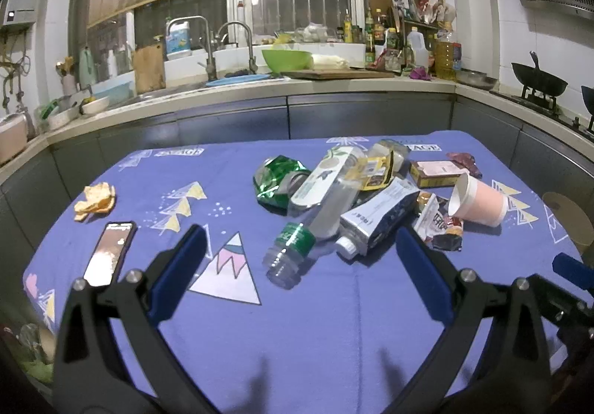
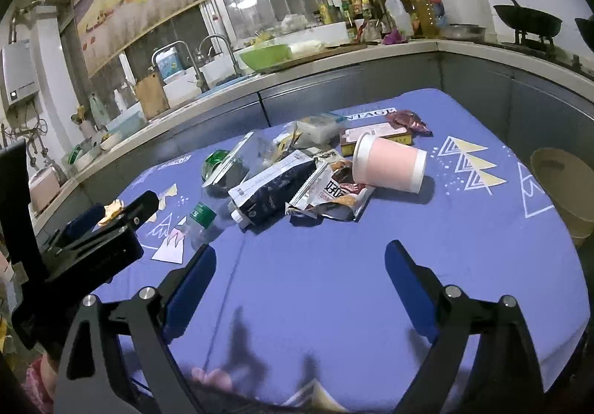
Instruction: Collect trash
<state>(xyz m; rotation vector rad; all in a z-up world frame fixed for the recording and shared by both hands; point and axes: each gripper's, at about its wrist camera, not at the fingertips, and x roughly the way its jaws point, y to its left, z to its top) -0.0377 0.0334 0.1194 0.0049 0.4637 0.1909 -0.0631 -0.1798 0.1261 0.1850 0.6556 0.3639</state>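
Observation:
A heap of trash lies on the blue tablecloth (image 1: 297, 321): a clear bottle with a green label (image 1: 319, 213), a crushed green can (image 1: 276, 176), a dark carton (image 1: 378, 217), a snack wrapper (image 1: 440, 224) and a tipped pink paper cup (image 1: 479, 202). Off to the left sit orange scraps (image 1: 94, 200). My left gripper (image 1: 300, 236) hovers open just short of the bottle's mouth, holding nothing. My right gripper (image 2: 300, 249) stands wide open over bare cloth, nearer than the wrapper (image 2: 334, 195) and the cup (image 2: 389, 165).
A phone (image 1: 109, 252) lies near the left finger. A flat box (image 1: 438, 173) and a dark red wrapper (image 1: 464, 160) rest at the back of the heap. A brown bin (image 2: 560, 184) stands off the table's right edge. A kitchen counter (image 1: 260, 87) runs behind.

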